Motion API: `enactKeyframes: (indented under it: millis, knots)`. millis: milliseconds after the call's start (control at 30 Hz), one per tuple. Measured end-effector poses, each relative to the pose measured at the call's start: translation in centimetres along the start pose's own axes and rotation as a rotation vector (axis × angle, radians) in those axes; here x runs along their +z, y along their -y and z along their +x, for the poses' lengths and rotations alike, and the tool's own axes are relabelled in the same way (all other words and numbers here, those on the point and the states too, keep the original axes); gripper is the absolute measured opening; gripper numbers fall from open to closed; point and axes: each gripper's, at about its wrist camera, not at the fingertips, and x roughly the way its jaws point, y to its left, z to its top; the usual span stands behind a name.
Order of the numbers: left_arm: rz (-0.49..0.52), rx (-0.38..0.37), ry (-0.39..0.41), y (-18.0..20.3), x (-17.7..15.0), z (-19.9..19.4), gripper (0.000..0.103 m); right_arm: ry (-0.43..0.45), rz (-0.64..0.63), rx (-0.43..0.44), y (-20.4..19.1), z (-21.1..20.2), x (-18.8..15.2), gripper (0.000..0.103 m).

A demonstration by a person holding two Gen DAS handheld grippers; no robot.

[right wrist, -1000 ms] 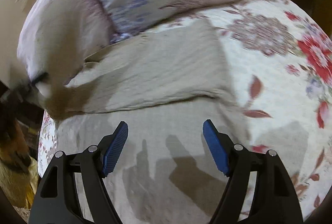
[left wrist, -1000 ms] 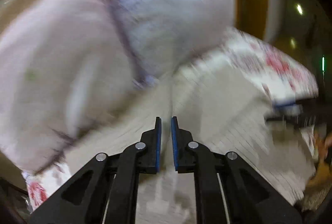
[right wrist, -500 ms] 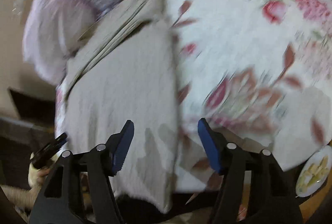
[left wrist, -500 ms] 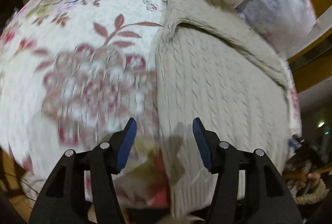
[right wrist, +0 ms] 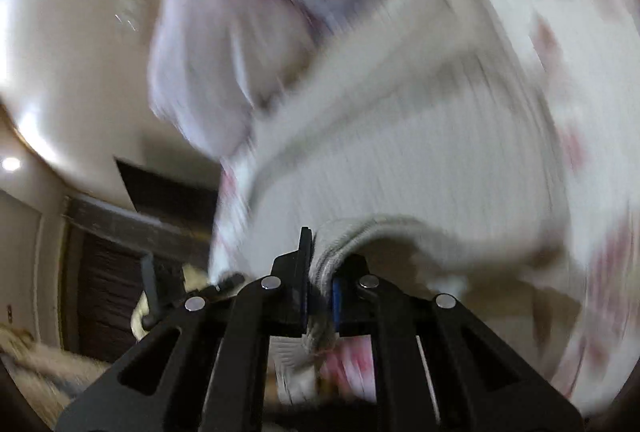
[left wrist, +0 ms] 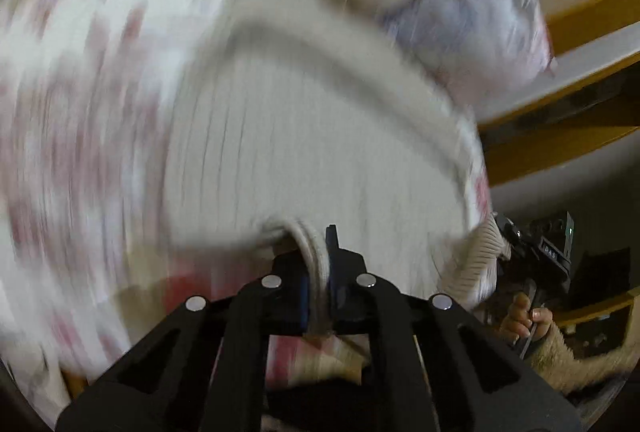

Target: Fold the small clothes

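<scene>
The cream cable-knit sweater [left wrist: 312, 152] is gripped at its hem by both the left claw [left wrist: 318, 272] and the right claw [right wrist: 320, 280]; thick knit bunching between the pads may slip, leaving an uneven fold on the floral bedspread [left wrist: 80, 112].

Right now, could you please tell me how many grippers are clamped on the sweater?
2: the left gripper grips the cream sweater hem's left side, the right gripper its right.
</scene>
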Motion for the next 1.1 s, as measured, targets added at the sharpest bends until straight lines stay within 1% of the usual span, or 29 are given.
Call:
enactKeyframes:
  millis: [33, 67, 100, 133, 167, 200, 233, 267, 300, 333, 367, 400, 433, 467, 500, 533, 600, 633, 667, 700, 733, 767, 800, 833, 900, 967, 1000, 1100]
  knots:
    - [0.012, 0.001, 0.054, 0.5, 2.7, 0.1, 0.006, 0.065, -0.017, 0.017, -0.7, 0.1, 2.8, 0.008]
    - [0.025, 0.012, 0.121, 1.0, 5.6, 0.1, 0.006, 0.111, -0.025, 0.027, -1.0, 0.3, 4.7, 0.008]
    - [0.038, 0.027, 0.175, 1.4, 7.8, 0.2, 0.007, 0.158, -0.031, 0.027, -1.2, 0.4, 6.7, 0.009]
    - [0.060, 0.065, 0.233, 1.8, 10.5, 0.6, 0.010, 0.216, -0.040, -0.005, -1.3, 0.9, 9.4, 0.011]
    - [0.074, 0.097, 0.263, 2.1, 12.3, 1.0, 0.016, 0.246, -0.035, -0.047, -1.1, 1.8, 11.4, 0.017]
    - [0.079, 0.148, 0.278, 2.2, 14.5, 2.0, 0.024, 0.250, -0.012, -0.106, -0.3, 3.0, 13.7, 0.047]
    - [0.070, 0.180, 0.273, 2.1, 15.3, 2.4, 0.048, 0.237, 0.020, -0.171, 0.6, 3.3, 14.6, 0.085]
    - [0.059, 0.224, 0.263, 1.9, 15.9, 2.8, 0.069, 0.232, 0.052, -0.214, 1.1, 3.5, 14.9, 0.090]
    - [0.054, 0.252, 0.248, 1.6, 16.3, 3.0, 0.075, 0.234, 0.093, -0.230, 1.7, 3.5, 14.7, 0.090]
    - [0.056, 0.241, 0.222, 0.7, 15.7, 3.1, 0.077, 0.235, 0.122, -0.183, 2.3, 3.3, 13.9, 0.091]
    - [0.061, 0.230, 0.203, 0.2, 15.2, 3.4, 0.078, 0.230, 0.120, -0.171, 2.7, 2.9, 13.1, 0.091]
    - [0.065, 0.233, 0.178, -0.4, 14.7, 3.8, 0.078, 0.227, 0.109, -0.188, 2.9, 2.7, 12.4, 0.092]
    - [0.063, 0.248, 0.135, -1.2, 14.3, 4.7, 0.078, 0.218, 0.096, -0.220, 3.5, 2.6, 11.6, 0.092]
    - [0.048, 0.247, 0.101, -2.0, 13.9, 5.4, 0.076, 0.208, 0.106, -0.236, 4.0, 3.1, 11.2, 0.092]
    - [0.024, 0.238, 0.071, -2.7, 13.7, 6.0, 0.076, 0.197, 0.133, -0.236, 4.8, 2.8, 10.9, 0.092]
    - [-0.015, 0.219, 0.043, -3.5, 13.5, 7.0, 0.076, 0.186, 0.186, -0.217, 6.0, 2.5, 10.3, 0.092]
    - [-0.054, 0.190, 0.017, -4.2, 13.1, 8.2, 0.072, 0.195, 0.217, -0.197, 6.0, 2.8, 10.2, 0.092]
    - [-0.071, 0.183, 0.018, -4.5, 12.9, 8.9, 0.068, 0.201, 0.216, -0.187, 6.2, 2.4, 10.0, 0.092]
    - [-0.063, 0.179, 0.049, -4.4, 12.9, 9.0, 0.059, 0.200, 0.211, -0.185, 6.2, 2.0, 9.8, 0.092]
    - [-0.076, 0.166, 0.038, -4.6, 12.9, 9.3, 0.048, 0.195, 0.203, -0.185, 6.3, 1.7, 9.7, 0.092]
    - [-0.106, 0.176, 0.063, -4.7, 12.9, 9.3, 0.030, 0.187, 0.192, -0.185, 6.3, 1.3, 9.5, 0.092]
    - [-0.155, 0.131, 0.045, -5.1, 13.2, 9.6, 0.021, 0.178, 0.181, -0.186, 6.3, 1.0, 9.5, 0.092]
    - [-0.196, 0.114, 0.053, -5.2, 13.3, 9.4, 0.019, 0.171, 0.171, -0.188, 6.3, 0.7, 9.7, 0.092]
    - [-0.206, 0.094, 0.075, -4.5, 13.4, 8.9, 0.017, 0.169, 0.164, -0.192, 5.9, 1.0, 9.8, 0.092]
    - [-0.165, 0.028, 0.103, -1.8, 13.3, 7.9, 0.014, 0.178, 0.152, -0.203, 6.3, -0.2, 9.7, 0.092]
    - [-0.074, -0.057, 0.109, 3.5, 13.3, 7.8, 0.013, 0.193, 0.154, -0.215, 6.2, -0.7, 10.2, 0.092]
    - [-0.025, -0.124, 0.099, 7.0, 13.3, 8.5, 0.013, 0.201, 0.155, -0.224, 6.4, -1.2, 10.4, 0.092]
    - [0.033, -0.273, 0.049, 14.2, 12.9, 12.0, 0.013, 0.234, 0.157, -0.243, 7.2, -3.0, 11.2, 0.092]
